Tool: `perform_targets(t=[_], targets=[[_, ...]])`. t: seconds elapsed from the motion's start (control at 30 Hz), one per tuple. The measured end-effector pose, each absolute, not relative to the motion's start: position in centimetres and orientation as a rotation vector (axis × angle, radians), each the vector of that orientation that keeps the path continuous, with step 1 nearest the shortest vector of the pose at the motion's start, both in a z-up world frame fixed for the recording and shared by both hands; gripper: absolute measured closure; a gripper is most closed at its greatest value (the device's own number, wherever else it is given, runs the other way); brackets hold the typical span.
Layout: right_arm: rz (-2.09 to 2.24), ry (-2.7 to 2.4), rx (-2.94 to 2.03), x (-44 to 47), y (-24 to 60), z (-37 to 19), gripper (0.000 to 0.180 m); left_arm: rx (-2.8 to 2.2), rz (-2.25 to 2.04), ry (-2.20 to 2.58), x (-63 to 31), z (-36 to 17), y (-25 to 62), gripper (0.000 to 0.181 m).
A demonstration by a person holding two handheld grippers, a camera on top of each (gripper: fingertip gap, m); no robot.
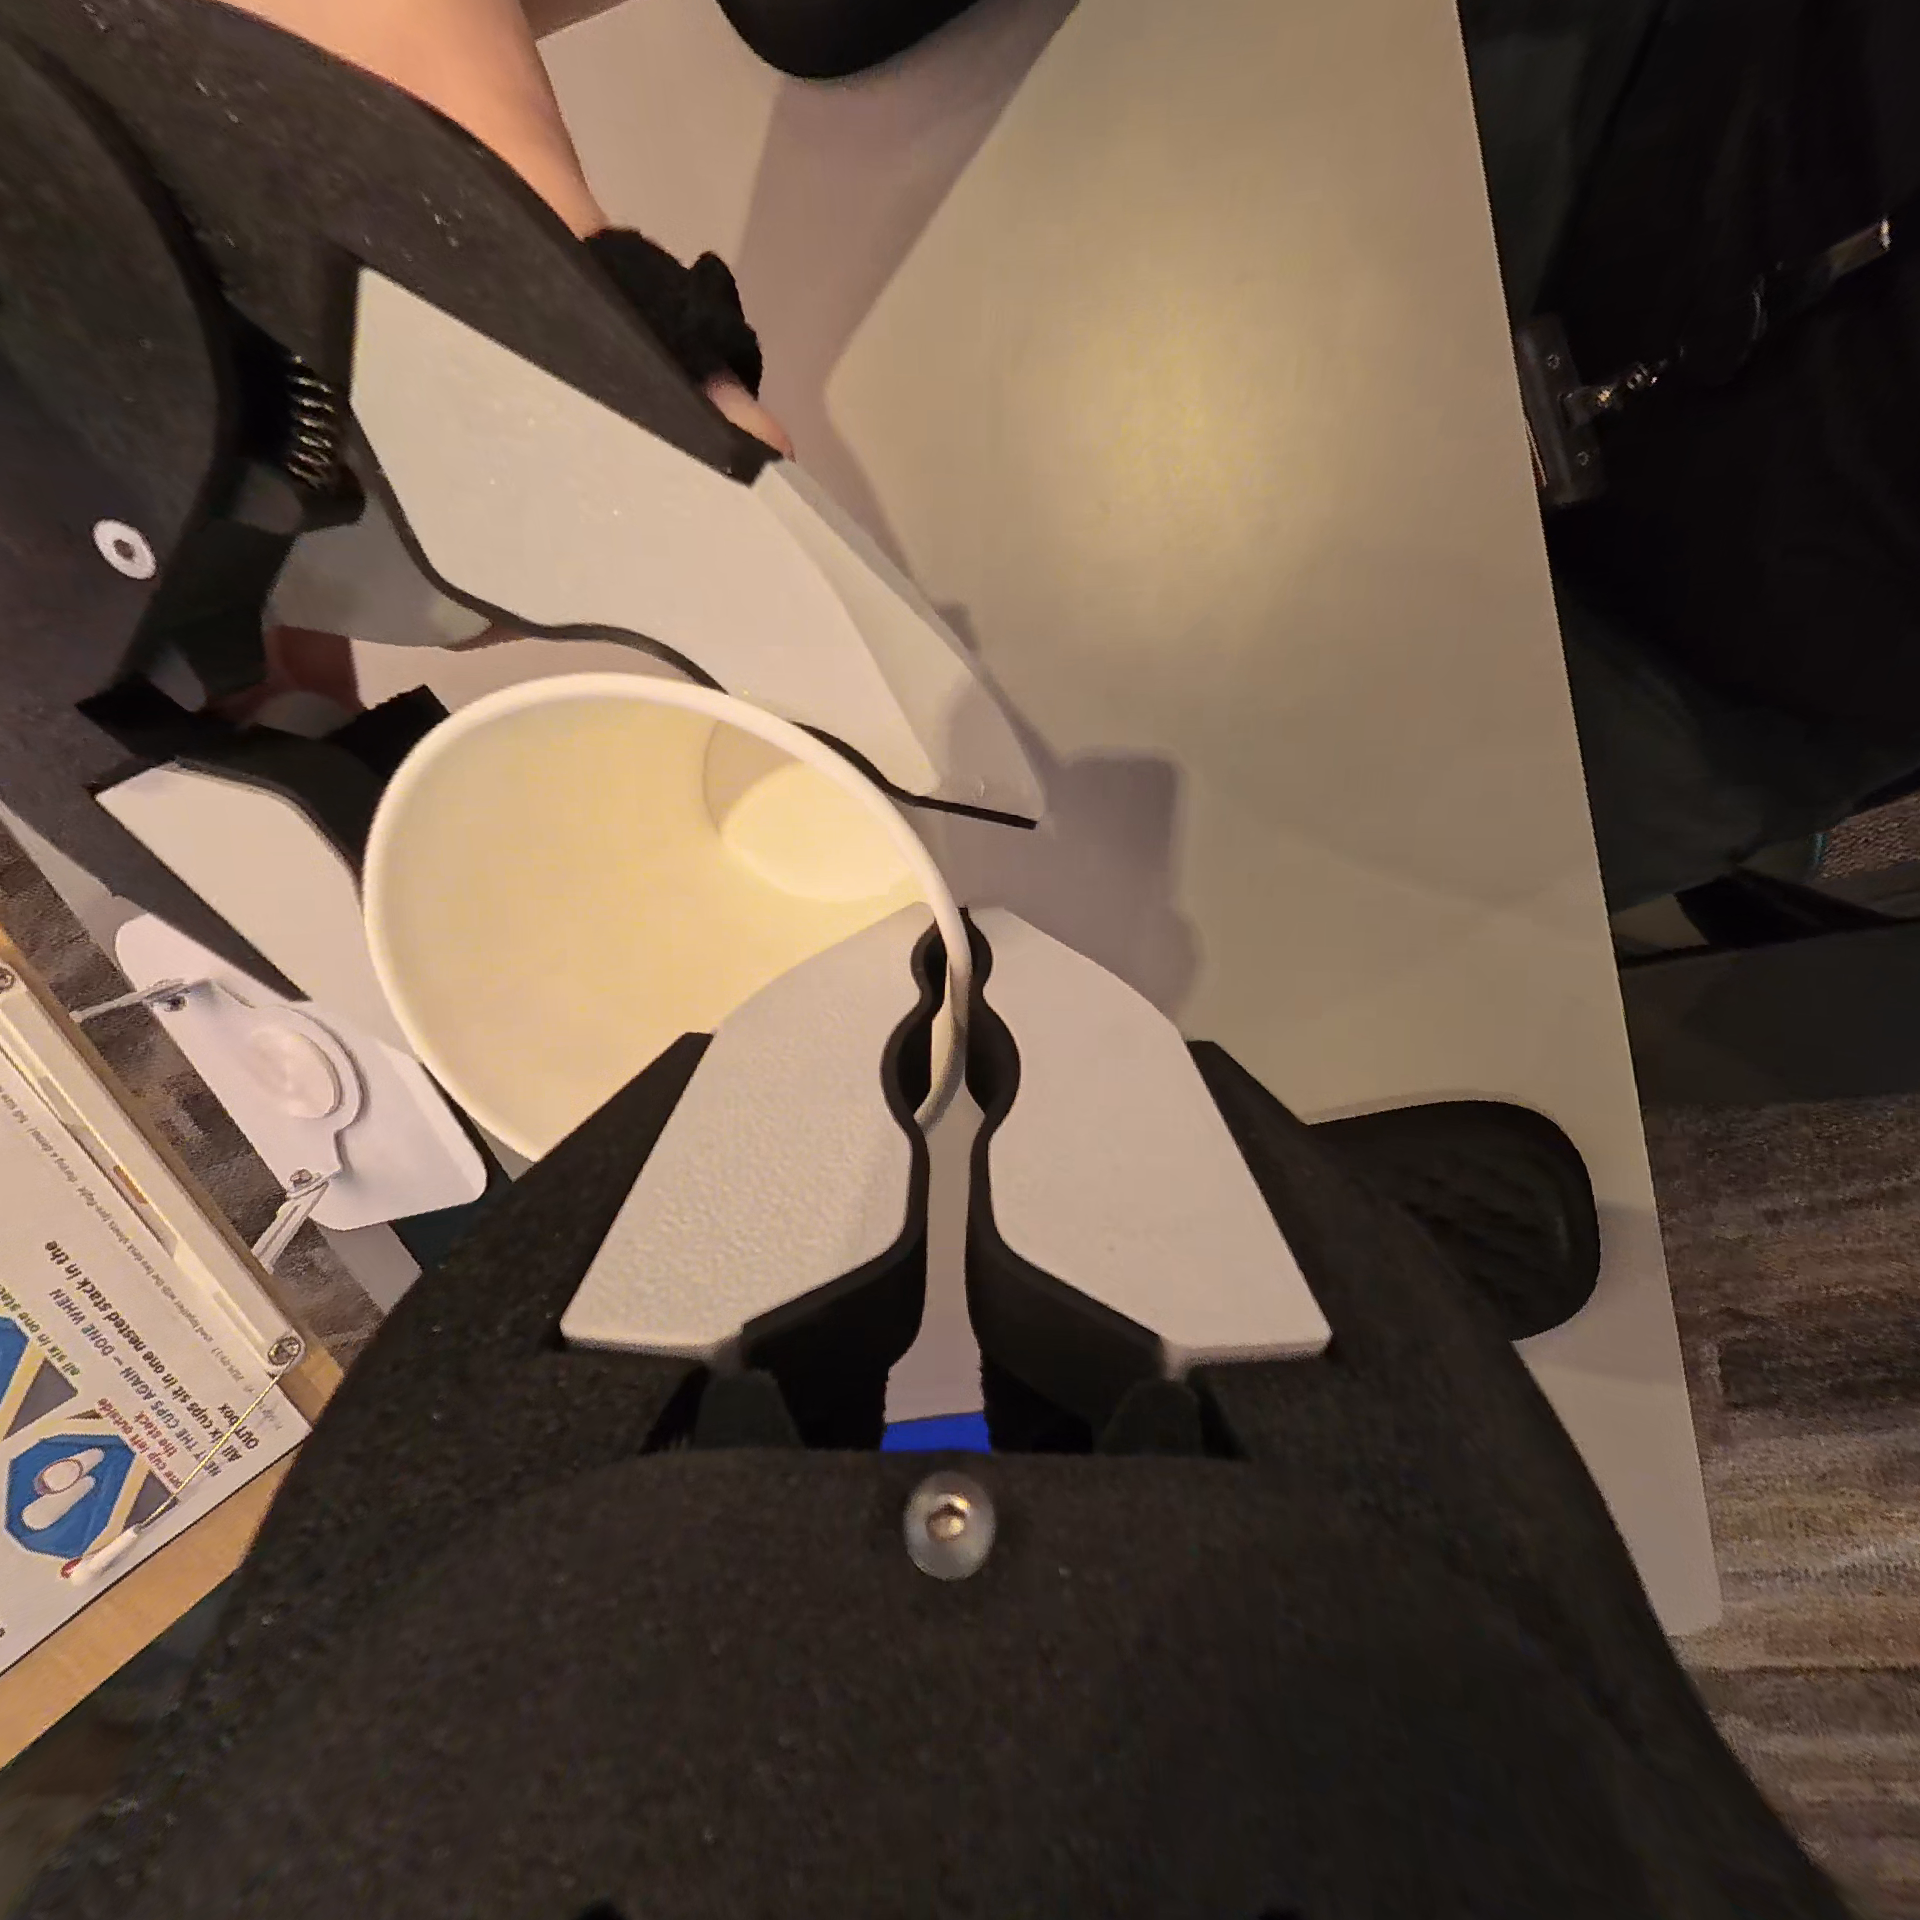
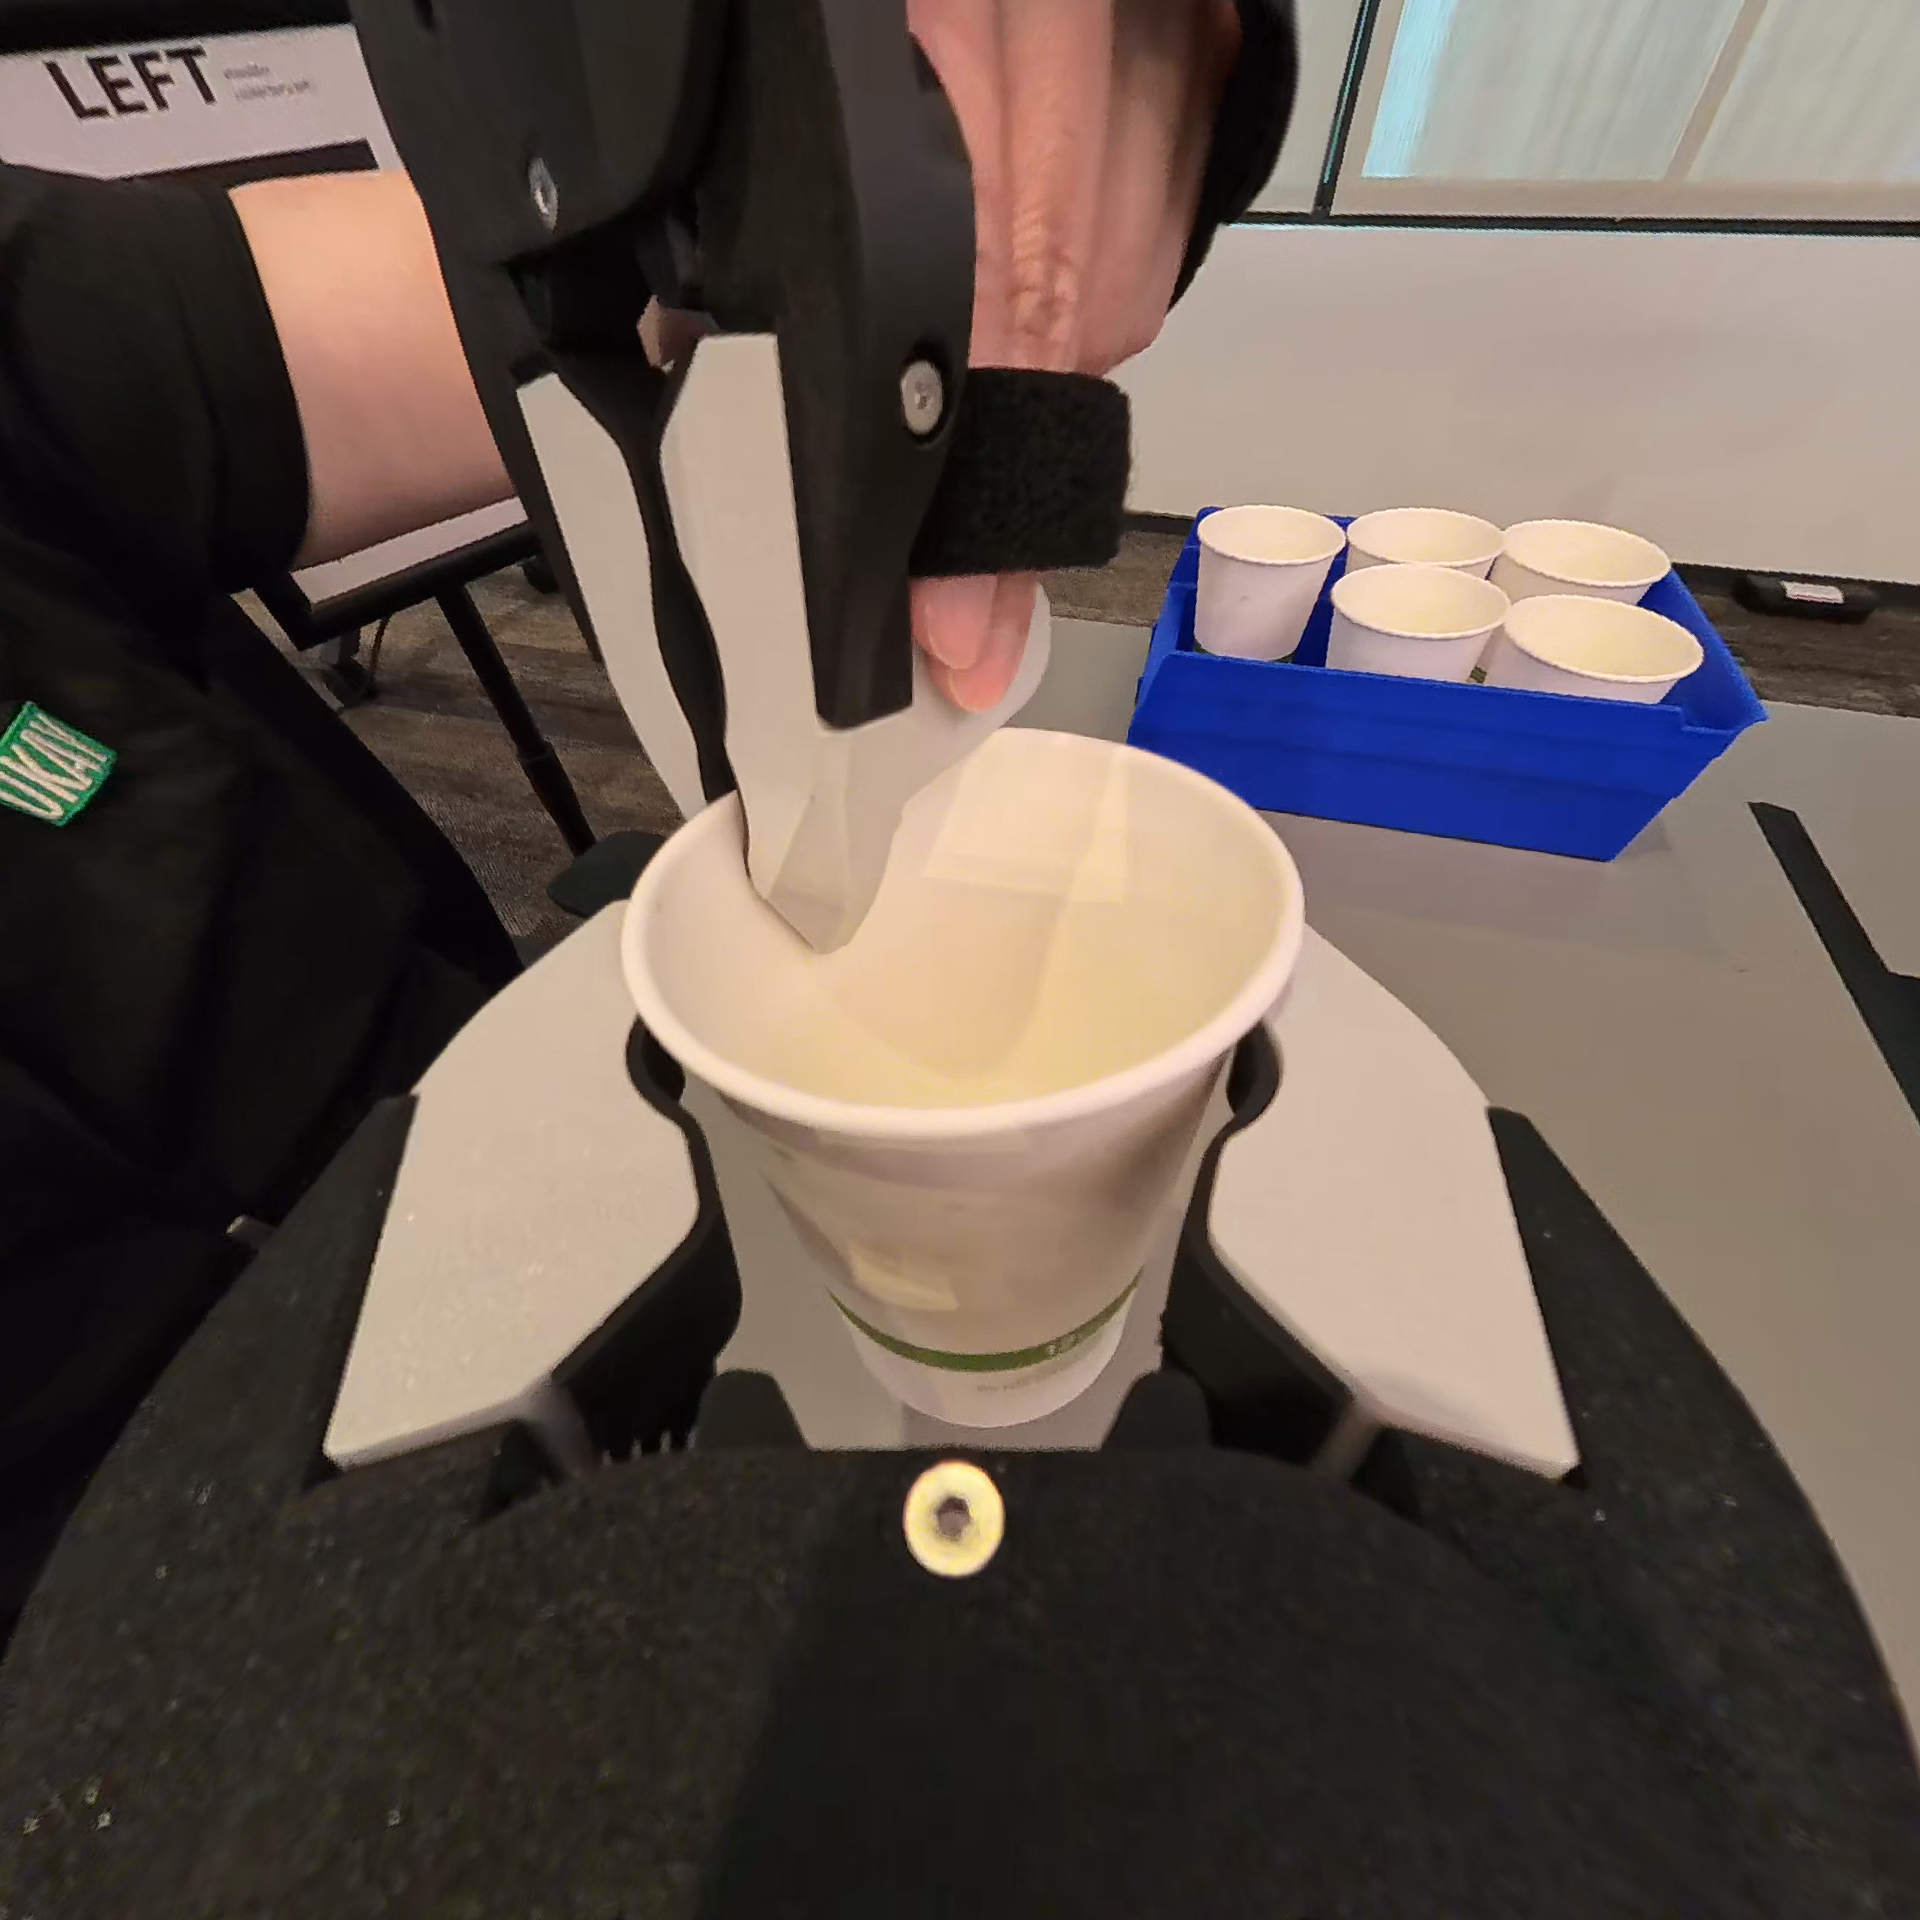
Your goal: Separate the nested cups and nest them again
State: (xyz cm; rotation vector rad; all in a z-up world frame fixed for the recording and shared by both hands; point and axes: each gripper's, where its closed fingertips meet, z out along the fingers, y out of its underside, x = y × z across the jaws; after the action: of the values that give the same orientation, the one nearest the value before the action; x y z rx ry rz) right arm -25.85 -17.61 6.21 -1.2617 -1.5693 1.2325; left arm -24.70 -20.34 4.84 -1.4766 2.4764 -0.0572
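Right gripper [image 2: 951, 1174] clamps the cup [image 2: 961, 1039] round its body; left gripper [image 1: 951, 997] pinches its rim from above. Judgement: lift straight along the cup's axis, light squeeze, right steady.

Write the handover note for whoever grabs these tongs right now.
Left tongs: shut on the rim of the paper cup, one finger inside it.
Right tongs: closed around the same cup's body below the rim, held above the grey table.
Blue bin: five single cups standing upright in it.
Done: five cups separated.
Left: whether another cup sits nested in the held one is unclear; then re-nest all.
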Motion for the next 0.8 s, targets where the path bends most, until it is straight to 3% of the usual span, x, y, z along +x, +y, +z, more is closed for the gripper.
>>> perform_targets(t=[0.8], targets=[[1.221, -1.581, -1.237, -25.40, -16.90, 5.67, 0.087, -1.471, -0.031, 2.461, -24.71, 4.80, -19.85, 0.181]])
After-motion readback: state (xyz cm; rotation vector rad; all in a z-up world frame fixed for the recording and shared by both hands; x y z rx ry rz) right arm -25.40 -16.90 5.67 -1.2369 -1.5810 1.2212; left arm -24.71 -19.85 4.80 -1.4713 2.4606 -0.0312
